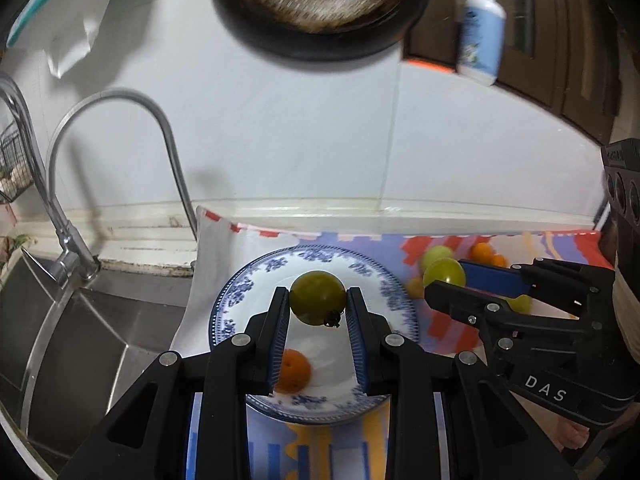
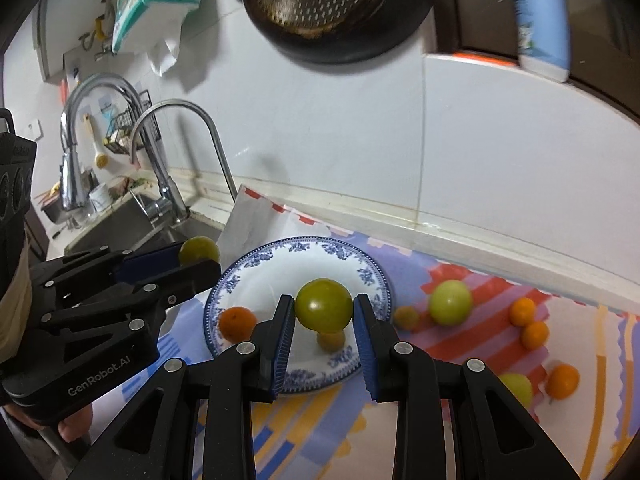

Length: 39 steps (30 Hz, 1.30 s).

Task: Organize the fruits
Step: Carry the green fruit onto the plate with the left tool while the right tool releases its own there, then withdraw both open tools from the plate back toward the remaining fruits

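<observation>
My left gripper (image 1: pixel 318 300) is shut on a green fruit (image 1: pixel 317 297) and hangs over the blue-and-white plate (image 1: pixel 376 276). An orange fruit (image 1: pixel 294 372) lies on the plate below it. My right gripper (image 2: pixel 324 307) is shut on another green fruit (image 2: pixel 324 304) above the same plate (image 2: pixel 360 264), where an orange fruit (image 2: pixel 237 323) and a small yellowish fruit (image 2: pixel 331 340) lie. In the left wrist view the right gripper (image 1: pixel 450 278) comes in from the right with its green fruit (image 1: pixel 444 272). In the right wrist view the left gripper (image 2: pixel 196 256) shows at the left with its green fruit (image 2: pixel 199 250).
Loose fruits lie on the patterned mat (image 2: pixel 580 332) right of the plate: a green one (image 2: pixel 450 302), several orange ones (image 2: pixel 534 334), another green one (image 2: pixel 516 388). A steel sink (image 1: pixel 80 340) and faucets (image 1: pixel 120 100) are left. A dark pan (image 2: pixel 332 8) and a bottle (image 2: pixel 542 20) hang above.
</observation>
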{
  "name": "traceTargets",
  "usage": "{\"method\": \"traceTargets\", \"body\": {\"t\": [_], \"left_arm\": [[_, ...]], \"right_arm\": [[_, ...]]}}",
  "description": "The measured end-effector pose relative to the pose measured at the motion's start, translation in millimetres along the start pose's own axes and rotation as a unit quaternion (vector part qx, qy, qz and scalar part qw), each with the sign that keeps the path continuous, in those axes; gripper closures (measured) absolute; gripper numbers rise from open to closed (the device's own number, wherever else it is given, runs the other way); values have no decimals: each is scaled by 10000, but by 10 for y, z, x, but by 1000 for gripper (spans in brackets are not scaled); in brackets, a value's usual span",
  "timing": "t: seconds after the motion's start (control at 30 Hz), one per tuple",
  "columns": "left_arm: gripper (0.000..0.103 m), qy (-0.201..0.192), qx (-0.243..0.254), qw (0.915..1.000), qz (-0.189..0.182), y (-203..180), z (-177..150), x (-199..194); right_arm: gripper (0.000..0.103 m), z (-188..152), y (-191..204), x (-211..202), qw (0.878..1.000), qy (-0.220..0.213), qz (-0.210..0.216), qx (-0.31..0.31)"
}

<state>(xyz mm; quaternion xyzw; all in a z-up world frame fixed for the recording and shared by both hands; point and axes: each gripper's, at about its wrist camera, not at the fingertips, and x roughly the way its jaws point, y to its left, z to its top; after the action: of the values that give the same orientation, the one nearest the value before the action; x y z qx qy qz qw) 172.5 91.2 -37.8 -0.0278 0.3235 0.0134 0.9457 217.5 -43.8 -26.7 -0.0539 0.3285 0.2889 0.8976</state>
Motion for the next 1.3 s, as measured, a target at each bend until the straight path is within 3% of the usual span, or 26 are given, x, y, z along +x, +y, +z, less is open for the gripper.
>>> {"method": "traceTargets", "body": {"t": [0.4, 0.7, 0.8, 0.87, 1.3], "left_arm": [[74, 749, -203, 9970, 75, 239, -129, 755], [74, 1010, -228, 9946, 92, 282, -222, 988], [67, 959, -249, 9950, 112, 276, -219, 953], [63, 886, -248, 9957, 108, 274, -204, 906], [59, 157, -228, 9994, 201, 73, -72, 157]], "right_arm": [[72, -29, -162, 846, 9978, 648, 145, 74], [72, -83, -223, 1168, 9957, 885, 205, 172], [70, -83, -212, 1141, 9961, 848, 196, 158], [63, -76, -201, 1092, 9967, 782, 160, 145], [63, -36, -171, 293, 9997, 125, -148, 138]]}}
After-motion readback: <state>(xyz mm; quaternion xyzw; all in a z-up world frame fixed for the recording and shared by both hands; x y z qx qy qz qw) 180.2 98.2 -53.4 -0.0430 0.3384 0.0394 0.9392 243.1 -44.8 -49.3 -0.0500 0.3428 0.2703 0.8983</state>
